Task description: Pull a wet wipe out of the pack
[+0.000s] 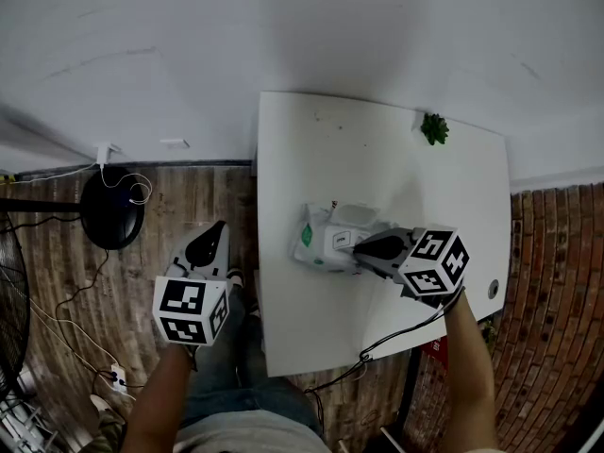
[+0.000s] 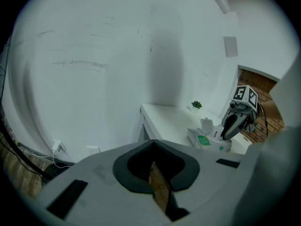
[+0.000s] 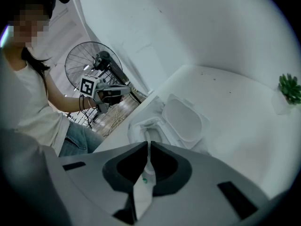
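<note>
pack (image 1: 326, 243) lid open, right gripper (image 1: 358, 249) tips closed at opening

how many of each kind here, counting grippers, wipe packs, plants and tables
grippers: 2 (left gripper, right gripper)
wipe pack: 1
plant: 1
table: 1
total: 5

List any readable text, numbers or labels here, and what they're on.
None readable.
wipes pack: print on its green label and white sticker, too small and blurred to read.
Cubes on left gripper and right gripper: black-and-white square marker patterns only, no words.
</note>
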`<state>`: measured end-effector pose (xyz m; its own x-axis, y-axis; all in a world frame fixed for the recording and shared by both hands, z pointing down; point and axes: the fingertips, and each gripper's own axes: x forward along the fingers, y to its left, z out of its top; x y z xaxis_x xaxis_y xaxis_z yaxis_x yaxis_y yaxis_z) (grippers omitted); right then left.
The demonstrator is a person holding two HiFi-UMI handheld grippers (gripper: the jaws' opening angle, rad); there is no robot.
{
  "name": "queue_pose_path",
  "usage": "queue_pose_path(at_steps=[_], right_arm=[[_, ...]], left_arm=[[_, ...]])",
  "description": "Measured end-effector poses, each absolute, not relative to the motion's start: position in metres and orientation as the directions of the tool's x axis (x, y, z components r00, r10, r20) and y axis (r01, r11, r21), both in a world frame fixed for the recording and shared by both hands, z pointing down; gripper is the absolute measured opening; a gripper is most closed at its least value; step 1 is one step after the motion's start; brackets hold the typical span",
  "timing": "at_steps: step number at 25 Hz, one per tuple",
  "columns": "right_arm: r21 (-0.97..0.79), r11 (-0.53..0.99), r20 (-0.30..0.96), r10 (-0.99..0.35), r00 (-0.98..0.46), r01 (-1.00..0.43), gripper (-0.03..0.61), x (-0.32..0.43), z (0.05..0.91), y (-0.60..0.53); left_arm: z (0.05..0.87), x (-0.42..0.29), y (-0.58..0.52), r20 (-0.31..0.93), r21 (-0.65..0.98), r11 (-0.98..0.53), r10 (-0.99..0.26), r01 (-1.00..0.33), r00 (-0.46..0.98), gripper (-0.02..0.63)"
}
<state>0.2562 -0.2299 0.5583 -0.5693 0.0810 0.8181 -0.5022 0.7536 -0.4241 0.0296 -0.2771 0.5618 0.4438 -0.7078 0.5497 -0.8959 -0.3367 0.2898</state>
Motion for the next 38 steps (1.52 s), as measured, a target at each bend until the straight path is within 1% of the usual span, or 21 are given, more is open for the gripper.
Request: queue_pose_path(at_steps=[5, 12, 22, 38], right_arm=[[-0.423, 0.757, 0.816, 0.08, -0.573, -0.498, 0.005, 0.256, 0.557, -0.229], [-0.432, 0.747, 0.81, 0.075, -0.581, -0.506, 0.003, 0.256, 0.557, -0.229], [-0.394, 0.766, 0.821, 0.045, -0.568, -0.508, 0.003, 0.256, 0.552, -0.228], [-0.324, 0.778, 0.826, -0.044, -0.562, -0.538, 0.003, 0.262, 0.53, -0.233]], left_arm=[[0.562, 0.028, -0.275, 0.549, 0.302, -0.328, -0.708, -0.895, 0.445, 0.0], [0.561, 0.023, -0.269, 0.549, 0.298, -0.319, -0.714, -0.9, 0.435, 0.0], [0.554, 0.023, -0.265, 0.538, 0.289, -0.32, -0.725, -0.902, 0.43, 0.0], [0.538, 0.029, -0.257, 0.52, 0.292, -0.331, -0.732, -0.897, 0.439, 0.0]])
